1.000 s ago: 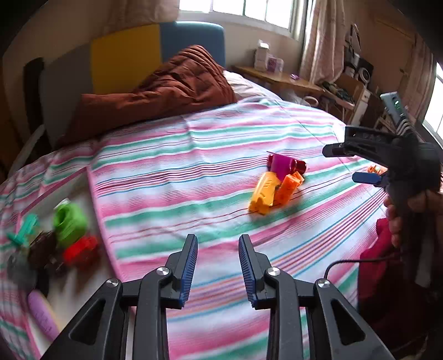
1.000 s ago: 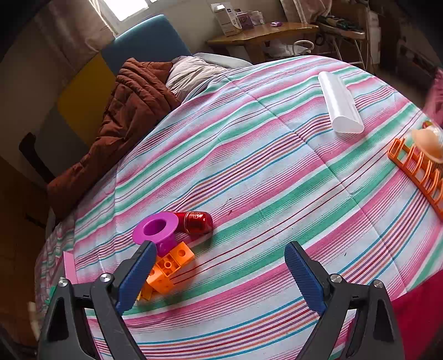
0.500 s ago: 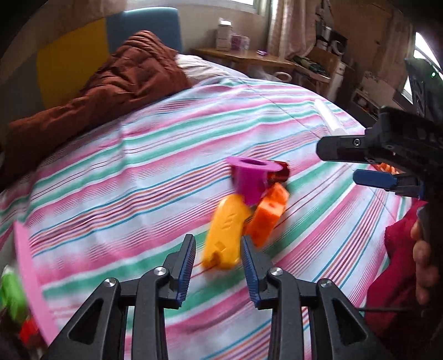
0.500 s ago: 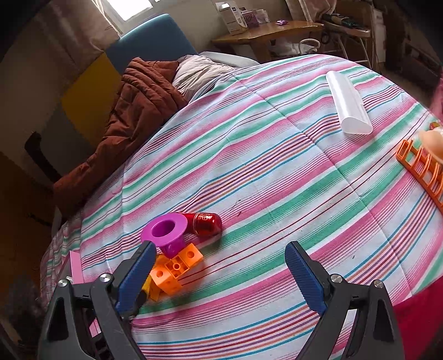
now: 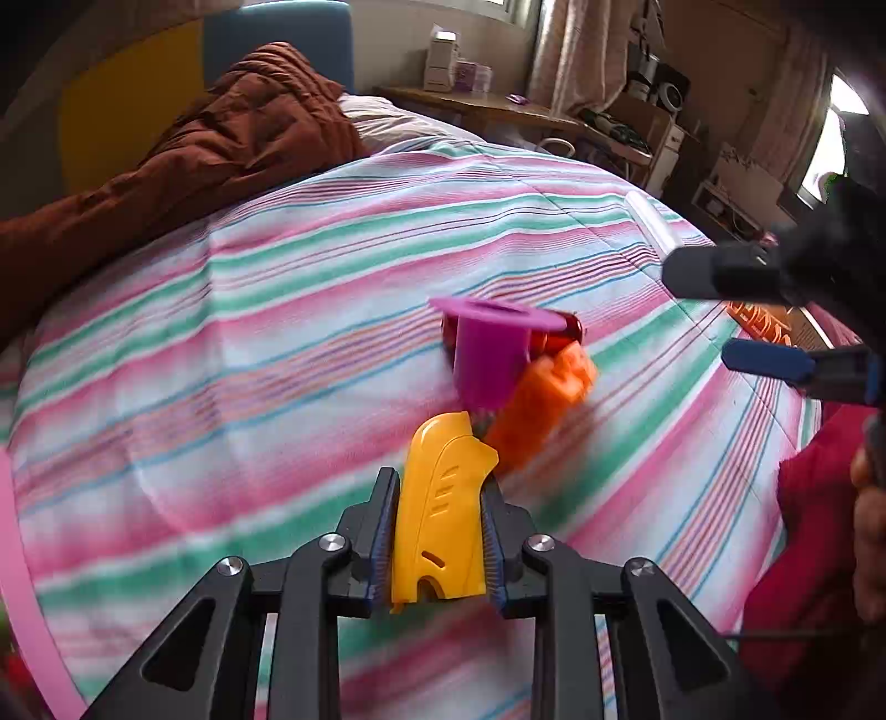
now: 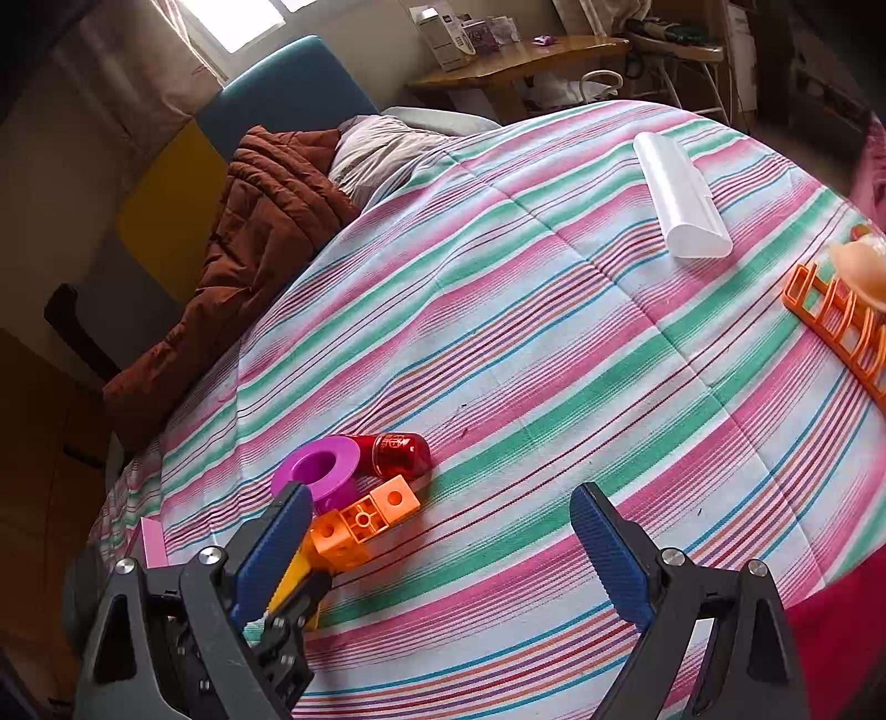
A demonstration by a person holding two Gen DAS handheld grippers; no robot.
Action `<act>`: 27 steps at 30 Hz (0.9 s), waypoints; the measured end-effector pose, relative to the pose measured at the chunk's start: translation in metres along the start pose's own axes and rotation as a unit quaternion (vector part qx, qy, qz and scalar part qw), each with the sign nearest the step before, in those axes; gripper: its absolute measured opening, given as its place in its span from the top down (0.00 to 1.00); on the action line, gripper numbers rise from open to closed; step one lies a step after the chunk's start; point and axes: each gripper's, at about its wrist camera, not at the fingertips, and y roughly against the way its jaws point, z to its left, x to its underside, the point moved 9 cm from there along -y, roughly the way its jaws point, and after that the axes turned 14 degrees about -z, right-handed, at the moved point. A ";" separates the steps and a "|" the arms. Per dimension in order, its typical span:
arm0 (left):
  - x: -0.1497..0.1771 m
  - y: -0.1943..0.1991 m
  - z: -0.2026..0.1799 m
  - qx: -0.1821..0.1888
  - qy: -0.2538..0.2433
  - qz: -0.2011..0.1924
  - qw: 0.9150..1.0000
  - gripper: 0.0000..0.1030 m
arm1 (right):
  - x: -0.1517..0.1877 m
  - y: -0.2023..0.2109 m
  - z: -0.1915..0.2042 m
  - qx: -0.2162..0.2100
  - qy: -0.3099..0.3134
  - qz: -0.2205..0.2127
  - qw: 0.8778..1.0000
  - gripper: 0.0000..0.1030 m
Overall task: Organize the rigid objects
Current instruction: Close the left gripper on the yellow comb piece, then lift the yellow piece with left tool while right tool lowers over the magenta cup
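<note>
left gripper (image 5: 437, 531), jaws just closing, clamps the yellow plastic toy piece (image 5: 440, 515); lift straight, clear of the orange block (image 5: 545, 404); right gripper (image 6: 443, 559) wide, empty.

Bright window (image 6: 232, 16) daylight, fisheye-bent dark edges, slight motion blur in left view.

Bed (image 6: 554, 310) under a pink, green and white striped cover. Near its front edge a small cluster — purple flanged ring (image 6: 318, 471), red cylinder (image 6: 400, 454) lying on its side just behind, orange block (image 6: 362, 523) touching in front, yellow plastic piece (image 5: 440, 509) beside the block. Well apart, a clear white tube (image 6: 681, 202); at the right edge an orange rack (image 6: 836, 327). Rumpled brown quilt (image 6: 260, 243) and grey pillow (image 6: 382, 155) at the headboard end.
</note>
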 end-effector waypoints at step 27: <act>0.059 0.068 -0.003 -0.045 -0.008 -0.097 0.994 0.73 | 0.019 -0.005 0.027 -0.026 0.053 0.025 0.998 0.08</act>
